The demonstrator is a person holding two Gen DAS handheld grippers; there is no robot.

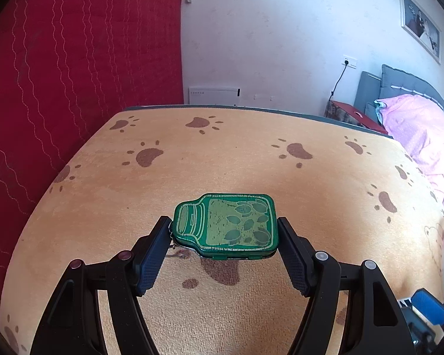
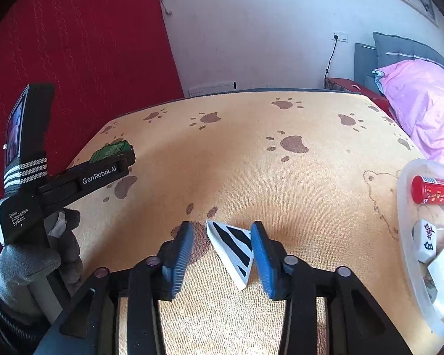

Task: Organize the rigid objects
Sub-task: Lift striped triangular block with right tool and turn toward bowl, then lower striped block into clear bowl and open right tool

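A green jar-shaped tin (image 1: 231,224) with a leaf print hangs just above the orange paw-print cloth (image 1: 222,153), casting a shadow below. My left gripper (image 1: 223,230) is shut on it, one pad on each end. The right wrist view shows the same tin (image 2: 109,151) at the tip of the left gripper (image 2: 124,159). A white triangular piece with black stripes (image 2: 233,245) sits between the jaws of my right gripper (image 2: 222,236). It leans against the right pad (image 2: 262,254), and a gap separates it from the left pad (image 2: 182,251). The right gripper is open.
A clear plastic container (image 2: 405,177) at the right edge holds a small red can (image 2: 433,190), a white mahjong tile (image 2: 426,244) and other pieces. A grey-gloved hand (image 2: 29,266) holds the left gripper. A red quilt (image 1: 74,59) hangs at the left. Pink bedding (image 1: 420,130) lies at the right.
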